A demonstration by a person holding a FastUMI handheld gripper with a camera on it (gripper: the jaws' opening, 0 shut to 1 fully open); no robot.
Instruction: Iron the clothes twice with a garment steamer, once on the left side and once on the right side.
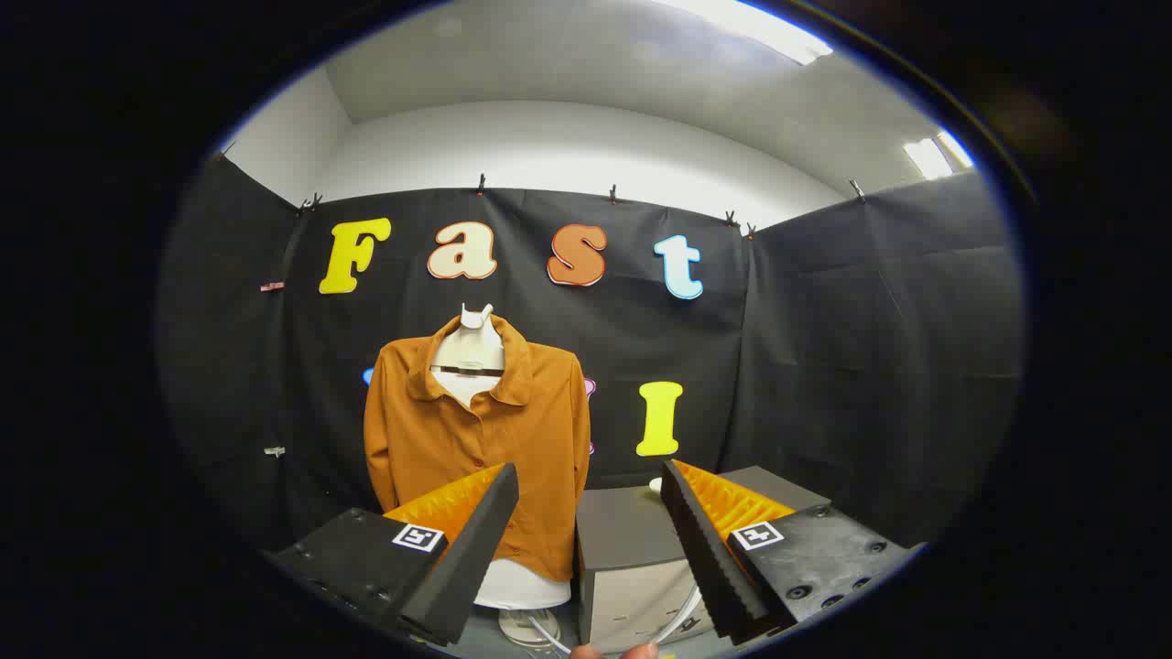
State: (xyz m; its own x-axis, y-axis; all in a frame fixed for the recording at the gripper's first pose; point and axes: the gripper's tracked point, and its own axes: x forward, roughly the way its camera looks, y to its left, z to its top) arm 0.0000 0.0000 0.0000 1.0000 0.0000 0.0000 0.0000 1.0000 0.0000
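An orange-brown collared shirt [476,430] hangs on a white mannequin torso [472,348] on a stand, against the black booth wall, beyond my left finger. My gripper [591,485] is open, its two fingers spread wide with nothing between them. A small white object [656,483], partly hidden by my right finger, rests on a grey box [627,540] beside the shirt. A thin white cord [682,615] curves down low between the fingers. I cannot tell whether the white object is the steamer.
The grey box stands right of the mannequin, just ahead of my fingers. Black cloth walls close the booth on the left, back and right. The mannequin's round base [522,630] sits low between my fingers. Fingertips of a hand [613,652] show at the very bottom.
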